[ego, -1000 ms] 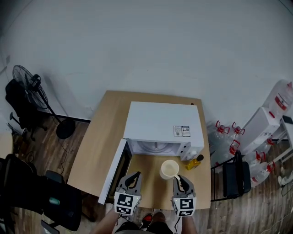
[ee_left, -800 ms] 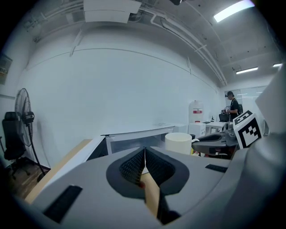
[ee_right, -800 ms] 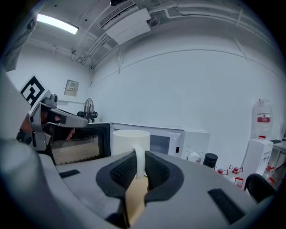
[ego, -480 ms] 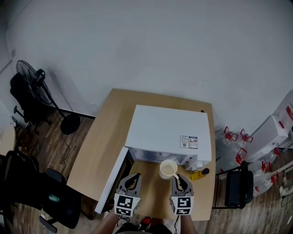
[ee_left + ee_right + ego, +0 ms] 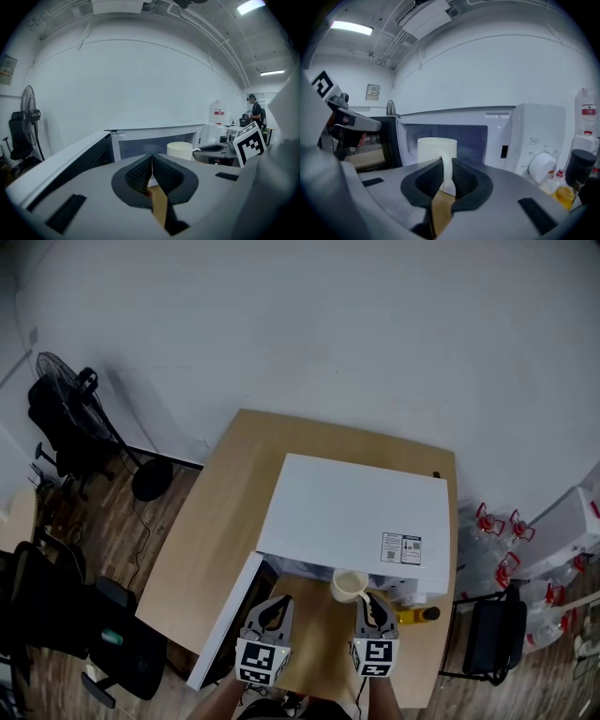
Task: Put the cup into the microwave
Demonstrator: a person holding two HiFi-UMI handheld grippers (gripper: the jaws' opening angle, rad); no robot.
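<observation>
A cream cup [image 5: 349, 585] [image 5: 436, 149] hangs just in front of the open mouth of the white microwave [image 5: 356, 512] [image 5: 497, 136]. My right gripper [image 5: 371, 611] [image 5: 446, 177] is shut on the cup's handle [image 5: 447, 174]. The microwave door [image 5: 225, 615] [image 5: 61, 157] stands swung open to the left. My left gripper [image 5: 274, 613] [image 5: 152, 174] is shut with nothing between its pads, low in front of the door. The cup [image 5: 180, 150] also shows to the right in the left gripper view.
A yellow bottle with a black cap [image 5: 417, 615] [image 5: 574, 180] stands on the wooden table [image 5: 216, 512] right of the microwave. Off the table, a fan [image 5: 84, 409] and black chairs [image 5: 84, 634] are on the left; water jugs [image 5: 506, 540] are on the right.
Both grippers have moved forward toward the microwave, the right one carrying the cup up to the oven's opening. The jaws have kept their state.
</observation>
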